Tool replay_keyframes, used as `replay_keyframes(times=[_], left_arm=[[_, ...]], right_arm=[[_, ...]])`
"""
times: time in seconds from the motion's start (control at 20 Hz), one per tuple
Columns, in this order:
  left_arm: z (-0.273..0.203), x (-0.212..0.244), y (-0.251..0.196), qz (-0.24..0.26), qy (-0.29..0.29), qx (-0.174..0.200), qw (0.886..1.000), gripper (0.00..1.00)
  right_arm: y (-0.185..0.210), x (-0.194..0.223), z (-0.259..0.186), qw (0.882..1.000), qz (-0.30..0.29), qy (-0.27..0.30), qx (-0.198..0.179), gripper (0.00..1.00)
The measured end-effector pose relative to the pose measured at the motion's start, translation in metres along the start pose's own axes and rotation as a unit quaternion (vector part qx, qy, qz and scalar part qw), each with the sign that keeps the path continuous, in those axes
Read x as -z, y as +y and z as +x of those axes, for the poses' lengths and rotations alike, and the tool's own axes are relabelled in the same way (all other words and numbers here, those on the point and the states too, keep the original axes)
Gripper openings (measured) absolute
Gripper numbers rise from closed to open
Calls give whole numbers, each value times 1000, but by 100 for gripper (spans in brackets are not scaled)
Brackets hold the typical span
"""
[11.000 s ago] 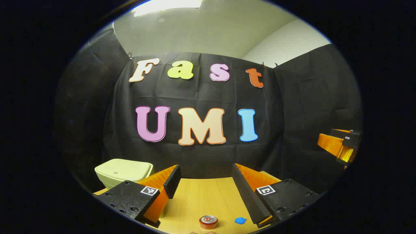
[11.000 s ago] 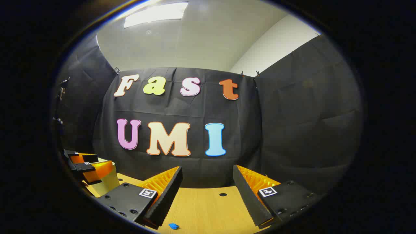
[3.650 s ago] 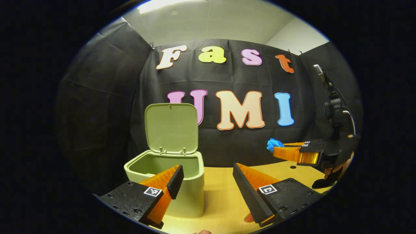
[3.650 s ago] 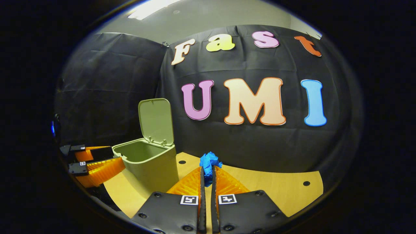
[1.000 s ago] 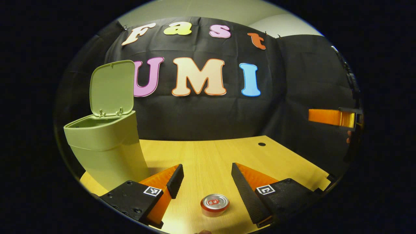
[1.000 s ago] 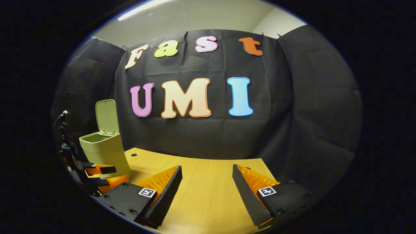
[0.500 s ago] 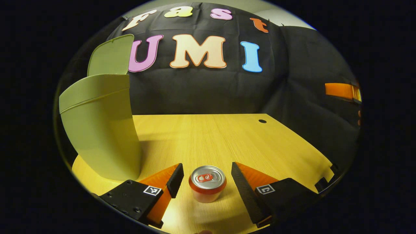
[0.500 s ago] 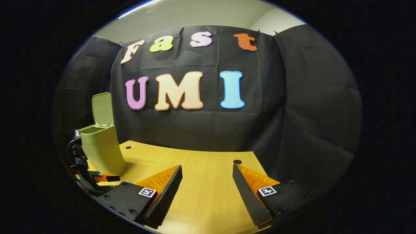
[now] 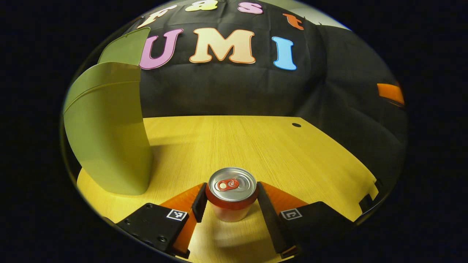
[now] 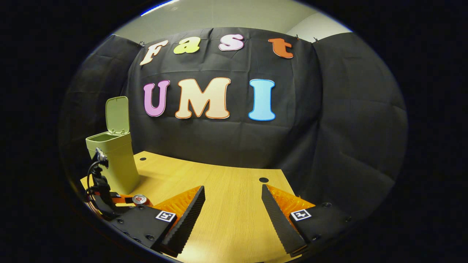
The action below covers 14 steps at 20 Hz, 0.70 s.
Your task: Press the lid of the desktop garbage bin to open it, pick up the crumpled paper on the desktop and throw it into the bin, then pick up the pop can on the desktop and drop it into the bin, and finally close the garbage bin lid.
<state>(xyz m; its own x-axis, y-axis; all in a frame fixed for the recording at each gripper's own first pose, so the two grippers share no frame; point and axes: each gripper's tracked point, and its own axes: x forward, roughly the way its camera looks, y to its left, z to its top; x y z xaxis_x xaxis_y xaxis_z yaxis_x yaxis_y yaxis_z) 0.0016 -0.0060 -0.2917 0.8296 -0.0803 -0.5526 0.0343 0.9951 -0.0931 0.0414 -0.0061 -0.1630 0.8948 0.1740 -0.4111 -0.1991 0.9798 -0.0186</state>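
Can [image 9: 231,193] upright on the wooden table [image 9: 278,146], low centre of the left gripper view, silver top with a red tab facing up. Left gripper [image 9: 230,199] sits around it: one finger [image 9: 200,197] against the can's left side, the other [image 9: 264,204] against its right side. Both look to be touching the can wall, with no gap to be seen on either side. Jaws closed down to about the can's width, can standing on the table between them.

Bin [image 9: 106,131], pale green, stands at the left of that view, well apart from the can. Its lid [image 9: 126,49] is raised, at the upper left. A small dark hole [image 9: 296,125] in the tabletop sits right of centre. At the far right edge, a strip of the right gripper [image 9: 390,93] is seen against the black cloth.

Right gripper view: right gripper [image 10: 233,208] at the bottom of the frame, fingers spread wide with nothing between them but bare table [image 10: 226,197]. It touches nothing that can be seen. Bin [image 10: 111,160] at the left of the frame with its lid [image 10: 117,115] standing upright. Just below and right of the bin, lower left of the frame, the can [image 10: 139,199] shows small beside the left gripper [image 10: 122,200], too small there to judge the grip.
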Motion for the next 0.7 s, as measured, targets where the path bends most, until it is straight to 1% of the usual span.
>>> replay_keyframes(times=[0.3, 0.5, 0.65, 0.7], left_arm=[[-7, -77, 20, 28, -73, -11, 997, 77], [-14, -142, 37, 30, -133, -26, 990, 77], [-21, -184, 51, 33, -170, -37, 984, 76], [-26, -202, 61, 38, -186, -46, 981, 76]], right_arm=[[38, 3, 3, 1000, 12, -4, -25, 98], [72, 13, 4, 998, 24, 2, -53, 98], [81, 17, 5, 998, 27, 3, -62, 98], [82, 16, 7, 997, 33, 3, -63, 98]])
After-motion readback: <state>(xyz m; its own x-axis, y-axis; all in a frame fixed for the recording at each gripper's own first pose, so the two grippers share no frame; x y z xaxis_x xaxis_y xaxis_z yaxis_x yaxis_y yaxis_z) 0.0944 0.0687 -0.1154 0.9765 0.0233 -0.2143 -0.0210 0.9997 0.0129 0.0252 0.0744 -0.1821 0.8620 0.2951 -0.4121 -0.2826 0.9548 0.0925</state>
